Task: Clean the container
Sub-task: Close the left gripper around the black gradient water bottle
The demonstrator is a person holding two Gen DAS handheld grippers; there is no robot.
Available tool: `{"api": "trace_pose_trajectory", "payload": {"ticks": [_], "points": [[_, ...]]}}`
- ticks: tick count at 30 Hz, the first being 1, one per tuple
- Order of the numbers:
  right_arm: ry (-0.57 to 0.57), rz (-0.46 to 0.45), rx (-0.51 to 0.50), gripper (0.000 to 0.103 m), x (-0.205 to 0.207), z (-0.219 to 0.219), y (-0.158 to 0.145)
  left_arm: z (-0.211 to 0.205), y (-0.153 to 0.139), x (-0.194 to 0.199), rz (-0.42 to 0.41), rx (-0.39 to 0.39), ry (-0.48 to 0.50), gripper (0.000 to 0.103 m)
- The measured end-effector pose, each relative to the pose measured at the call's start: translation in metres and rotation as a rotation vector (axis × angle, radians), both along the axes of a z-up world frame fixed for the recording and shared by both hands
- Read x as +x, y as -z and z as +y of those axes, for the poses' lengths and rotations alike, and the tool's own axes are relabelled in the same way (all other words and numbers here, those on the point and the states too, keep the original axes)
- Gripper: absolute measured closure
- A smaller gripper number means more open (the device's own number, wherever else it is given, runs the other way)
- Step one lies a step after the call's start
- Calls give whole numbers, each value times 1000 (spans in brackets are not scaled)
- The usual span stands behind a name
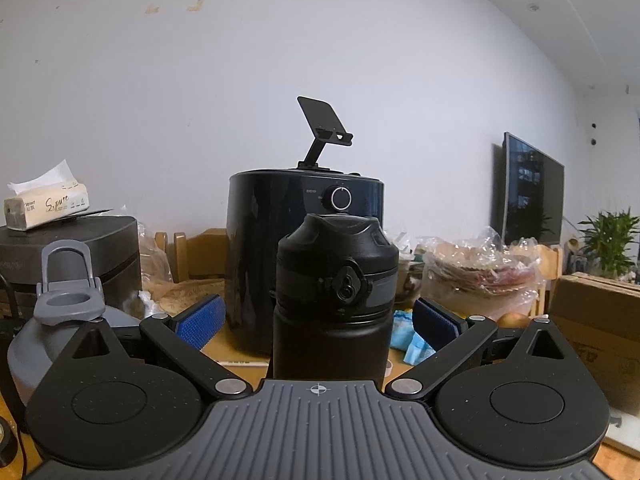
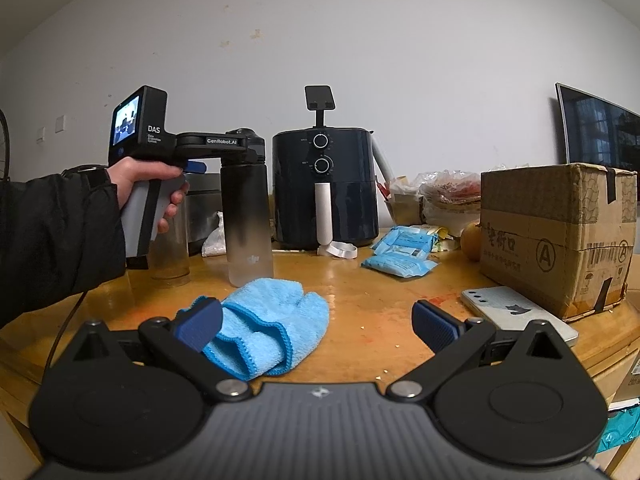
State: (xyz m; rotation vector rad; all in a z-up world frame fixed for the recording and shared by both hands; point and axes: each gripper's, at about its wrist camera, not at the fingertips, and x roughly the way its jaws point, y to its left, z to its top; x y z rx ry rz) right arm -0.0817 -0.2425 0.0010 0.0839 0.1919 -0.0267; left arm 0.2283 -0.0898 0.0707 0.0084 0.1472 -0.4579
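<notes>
In the left wrist view, the black-capped bottle [image 1: 335, 292] was seen standing upright between the spread fingers of the left gripper [image 1: 318, 320]; both blue pads [image 1: 200, 320] were held apart from the bottle wall, so nothing was clamped. Behind the bottle an air fryer [image 1: 256, 248] was seen, and a grey-lidded jug [image 1: 64, 312] at the left edge. The bottle's base and its contact with the table were hidden by the gripper body, and whether the cap was latched could not be made out. In the right wrist view, the right gripper [image 2: 318, 326] was likewise held with its fingers wide apart and empty, low over the wooden table [image 2: 368, 304]. A folded blue cloth [image 2: 272, 320] was seen lying just beside and partly behind the left pad, but whether it was touched could not be told. Farther back the same bottle [image 2: 248, 216] was seen upright, with the left gripper [image 2: 224, 148] held by a hand [image 2: 152, 184] level with the cap. Its fingers were cut off from sight behind the bottle. It was judged that the bottle could be tipped if the left fingers were closed high on the cap rather than on the body, since the tall bottle stood free on a glossy surface. The cloth could be snagged by only one layer and dragged unfolded. A phone [image 2: 516, 312] and blue packets [image 2: 400, 252] lay near enough to be swept aside.
</notes>
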Motion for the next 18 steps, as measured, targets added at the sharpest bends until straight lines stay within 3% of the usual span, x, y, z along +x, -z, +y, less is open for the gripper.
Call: {"api": "trace_pose_trajectory", "payload": {"ticks": [18], "points": [[9,7,1,0,-2,-2,0,-13,-6,11,-21,-5,1,0]]}}
